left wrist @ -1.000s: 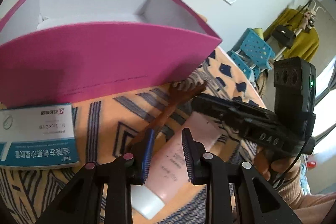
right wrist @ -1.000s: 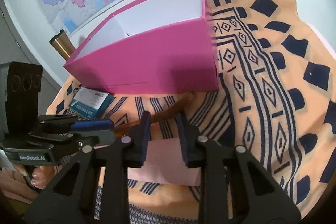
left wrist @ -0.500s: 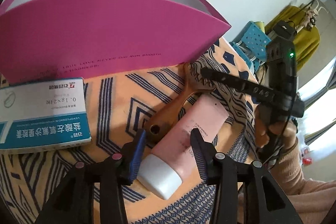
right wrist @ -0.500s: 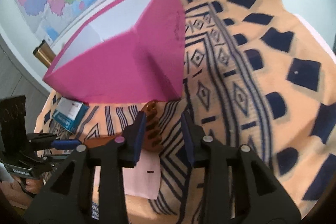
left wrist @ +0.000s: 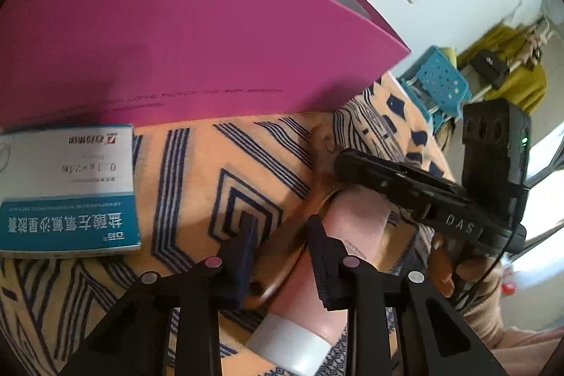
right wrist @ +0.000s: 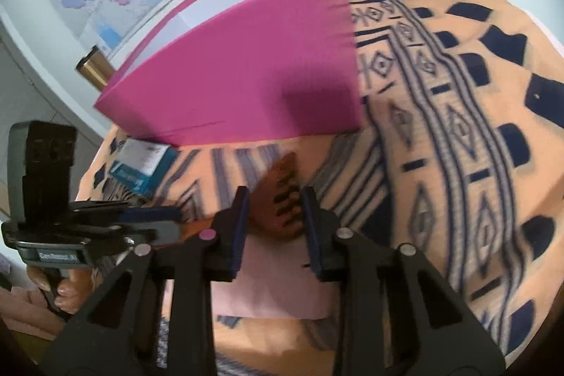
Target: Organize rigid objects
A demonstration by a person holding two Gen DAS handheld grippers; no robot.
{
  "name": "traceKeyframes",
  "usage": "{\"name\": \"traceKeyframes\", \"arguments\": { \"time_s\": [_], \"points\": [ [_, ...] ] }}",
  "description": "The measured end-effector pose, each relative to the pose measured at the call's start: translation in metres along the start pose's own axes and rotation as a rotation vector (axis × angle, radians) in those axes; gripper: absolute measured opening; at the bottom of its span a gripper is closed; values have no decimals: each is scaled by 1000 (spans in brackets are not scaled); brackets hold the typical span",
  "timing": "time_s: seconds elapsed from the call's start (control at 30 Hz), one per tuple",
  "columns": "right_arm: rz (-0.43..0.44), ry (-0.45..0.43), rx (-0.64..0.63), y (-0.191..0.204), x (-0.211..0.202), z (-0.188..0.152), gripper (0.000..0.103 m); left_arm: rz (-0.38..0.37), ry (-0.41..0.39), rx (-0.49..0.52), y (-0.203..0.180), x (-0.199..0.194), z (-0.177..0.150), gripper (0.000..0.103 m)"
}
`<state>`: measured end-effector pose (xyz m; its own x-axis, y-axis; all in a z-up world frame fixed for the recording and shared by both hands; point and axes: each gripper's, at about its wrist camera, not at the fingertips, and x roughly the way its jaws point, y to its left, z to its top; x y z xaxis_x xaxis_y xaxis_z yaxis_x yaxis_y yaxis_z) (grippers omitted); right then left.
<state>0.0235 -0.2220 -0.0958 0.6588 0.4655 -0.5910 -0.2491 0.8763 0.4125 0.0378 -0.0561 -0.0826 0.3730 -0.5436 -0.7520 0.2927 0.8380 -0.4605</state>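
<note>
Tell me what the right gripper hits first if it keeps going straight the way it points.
Most likely the toothed head of the wooden comb, which sits between the closing jaws of the right gripper. Past it lie the patterned cloth and the pink box. Depth is hard to judge here.

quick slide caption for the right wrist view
Right gripper, jaws closing around a wooden comb's toothed end, before a pink box on patterned cloth.

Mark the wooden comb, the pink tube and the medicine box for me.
wooden comb (right wrist: 282, 199), right wrist view, toothed head.
pink tube (left wrist: 356, 217), left wrist view, pink body.
medicine box (left wrist: 67, 189), left wrist view, top face.
</note>
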Motion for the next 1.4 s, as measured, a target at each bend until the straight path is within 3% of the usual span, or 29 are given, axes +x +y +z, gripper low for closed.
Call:
{"name": "traceKeyframes", "arguments": {
  "time_s": [0.1,0.27,0.67,0.73,0.9,1.07,1.4],
  "points": [
    [-24,-6,-6,3,2,-1,31,16,-4,17,-1,-3,0,28],
    [-12,2,-9,-3,-1,-3,31,30,-15,52,10,-20,-13,38],
    [-32,13,-38,3,-7,-9,31,26,23,180,3,-34,-44,42],
    [-39,13,-40,4,-8,-10,31,31,18,167,3,-34,-43,41],
    [-33,8,-26,2,-10,-11,31,83,-17,148,1,-27,-38,23],
    [-47,-1,-10,-2,-13,-12,34,127,-75,110,1,-20,-28,27],
    [-32,-24,58,-13,-13,-8,35,119,-117,30,11,-14,-11,29]
  ]
}}
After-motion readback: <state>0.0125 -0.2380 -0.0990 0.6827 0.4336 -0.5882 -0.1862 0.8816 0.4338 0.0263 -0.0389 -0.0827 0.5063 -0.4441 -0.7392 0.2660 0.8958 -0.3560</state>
